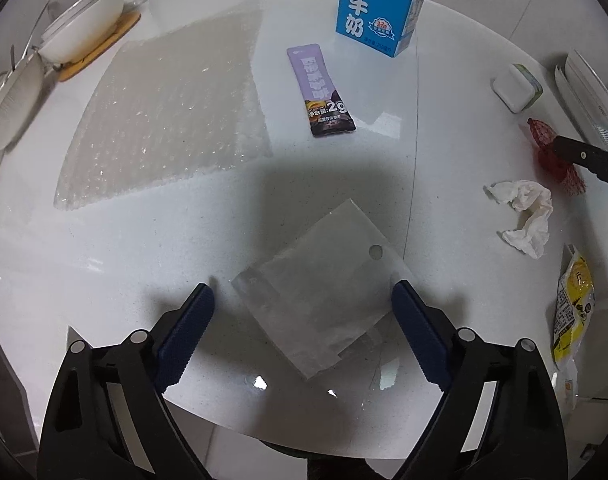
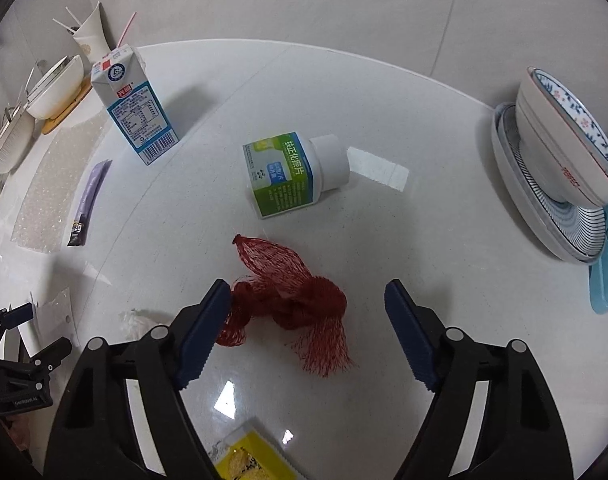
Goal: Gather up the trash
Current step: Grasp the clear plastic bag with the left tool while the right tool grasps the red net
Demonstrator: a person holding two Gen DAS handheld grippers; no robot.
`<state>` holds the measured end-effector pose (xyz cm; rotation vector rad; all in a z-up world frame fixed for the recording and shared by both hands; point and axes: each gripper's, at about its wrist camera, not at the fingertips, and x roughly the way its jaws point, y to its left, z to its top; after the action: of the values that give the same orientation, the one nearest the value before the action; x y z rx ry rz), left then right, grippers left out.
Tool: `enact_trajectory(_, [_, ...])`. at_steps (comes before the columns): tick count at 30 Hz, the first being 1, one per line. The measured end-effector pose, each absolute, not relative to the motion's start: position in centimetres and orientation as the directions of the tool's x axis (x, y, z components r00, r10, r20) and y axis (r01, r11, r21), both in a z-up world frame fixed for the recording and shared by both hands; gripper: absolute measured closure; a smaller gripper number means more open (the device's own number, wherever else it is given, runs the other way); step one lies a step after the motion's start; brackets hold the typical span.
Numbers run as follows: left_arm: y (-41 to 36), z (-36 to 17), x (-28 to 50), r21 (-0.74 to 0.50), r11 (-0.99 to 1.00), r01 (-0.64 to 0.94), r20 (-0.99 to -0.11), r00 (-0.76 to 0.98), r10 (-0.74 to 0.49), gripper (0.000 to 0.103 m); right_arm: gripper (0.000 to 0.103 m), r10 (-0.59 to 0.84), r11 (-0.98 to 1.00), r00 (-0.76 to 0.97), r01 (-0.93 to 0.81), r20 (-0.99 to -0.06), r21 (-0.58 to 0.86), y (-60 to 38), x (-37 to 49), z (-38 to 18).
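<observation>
Collection was at an early stage; no trash item was seen gathered, and no bin was in view.

The left gripper [image 1: 304, 304] pointed steeply down with its jaws spread on either side of a clear plastic bag [image 1: 320, 300] lying flat at the near edge of the table [image 1: 444, 92]. The pads did not press on the bag.

The right gripper [image 2: 308, 300] stood likewise spread over a red net [image 2: 292, 300]. Its left pad [image 2: 208, 320] was touching or just beside the net; the right pad was apart from it. Nothing was pinched.

Items left on the table:
- bubble wrap [image 1: 168, 120], far left;
- purple sachet [image 1: 322, 88] and milk carton [image 1: 380, 4], far centre;
- pill bottle [image 2: 292, 172], on its side beyond the net;
- crumpled tissue [image 1: 524, 216] and yellow wrapper [image 1: 574, 308], near right.

The bowls and plates [image 2: 560, 152] at the right were judged not to be trash.
</observation>
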<state>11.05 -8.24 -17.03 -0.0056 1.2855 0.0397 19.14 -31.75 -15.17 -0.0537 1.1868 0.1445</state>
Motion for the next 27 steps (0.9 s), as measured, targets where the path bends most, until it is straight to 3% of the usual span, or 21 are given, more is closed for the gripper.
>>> enact_trajectory(2, [-8.8,-16.7,11.2,0.020,1.000,-0.019,-0.962,0.272,0.024,0.029,0.034,0.084,0.988,0.348,-0.149,-0.934,0.034,-31.6,19.3,-15.5])
enact_trajectory(9, [-10.1,-16.2,11.1,0.018,1.000,0.014,-0.969,0.247,0.014,0.051,0.039,0.088,0.989,0.316,-0.138,-0.945,0.046,-32.3,18.8,-16.5])
enact_trajectory(11, [-10.4,-16.0,11.0,0.016,1.000,0.021,-0.970,0.244,0.010,0.068,0.044,0.095,0.989,0.306,-0.133,-0.947,0.056,-32.6,18.6,-16.8])
enact_trajectory(14, [-10.5,-15.8,10.9,0.005,1.000,0.029,-0.971,0.240,-0.003,0.083,0.059,0.107,0.989,0.314,-0.129,-0.943,0.069,-32.9,18.3,-16.8])
enact_trajectory(16, [-10.4,-15.8,10.9,-0.004,1.000,0.027,-0.969,0.246,-0.011,0.088,0.072,0.118,0.988,0.316,-0.131,-0.941,0.080,-33.1,18.1,-16.7])
enact_trajectory(19, [-9.9,-15.8,10.8,-0.037,0.999,0.002,-0.968,0.250,-0.036,0.095,0.082,0.126,0.986,0.327,-0.141,-0.936,0.084,-33.1,17.9,-16.4])
enact_trajectory(27, [-9.0,-15.0,9.9,-0.055,0.998,-0.037,-0.957,0.285,-0.042,0.097,0.087,0.120,0.989,0.365,-0.129,-0.923,0.078,-33.2,17.1,-15.0])
